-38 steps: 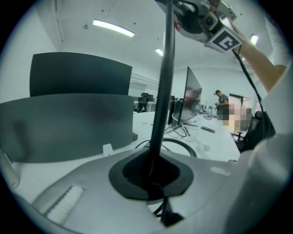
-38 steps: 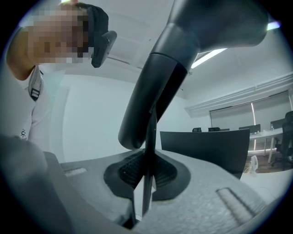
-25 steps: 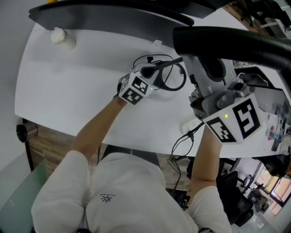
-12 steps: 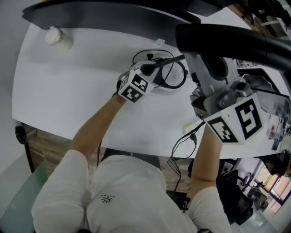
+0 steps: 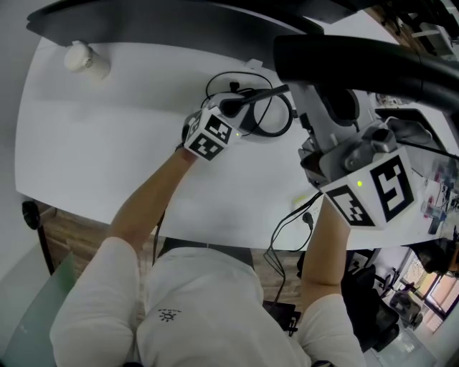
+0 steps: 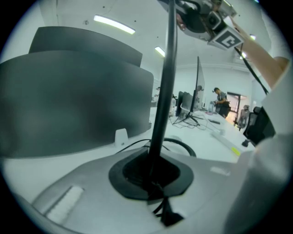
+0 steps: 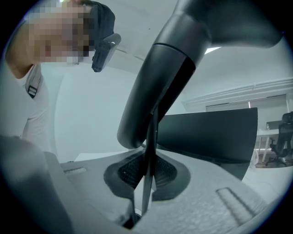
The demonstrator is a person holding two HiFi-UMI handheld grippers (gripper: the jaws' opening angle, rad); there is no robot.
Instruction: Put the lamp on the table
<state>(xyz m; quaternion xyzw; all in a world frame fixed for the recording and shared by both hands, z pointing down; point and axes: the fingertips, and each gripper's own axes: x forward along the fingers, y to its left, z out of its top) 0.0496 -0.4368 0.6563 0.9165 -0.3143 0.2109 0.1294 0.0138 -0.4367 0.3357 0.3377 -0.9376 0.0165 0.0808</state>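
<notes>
So, quick rundown: the tall black desk lamp with the thin stem (image 5: pixel 259 97) is over the middle of the white table (image 5: pixel 107 143), standing roughly upright, and both tools have hold of it. The left gripper (image 5: pixel 231 115) is down low, jaws pinched tight on the skinny stem just above its bottom end; from the left gripper view, that left gripper (image 6: pixel 151 176) has the stem (image 6: pixel 162 105) running straight up out of the pads. A black loop (image 6: pixel 183 145) lies on the tabletop just past it, and I can't tell if that's the lamp's foot or its cord.

The right gripper (image 5: pixel 337 161) is higher up and to the right, and in its own view its jaws (image 7: pixel 144 171) are clamped on a thin black edge under the lamp's thick dark arm (image 7: pixel 155 82).

Other stuff: a small white bottle (image 5: pixel 84 59) at the far left corner, a big dark curved panel (image 5: pixel 179 18) along the far edge, and a black cable (image 5: pixel 283 233) hanging off the near edge.
</notes>
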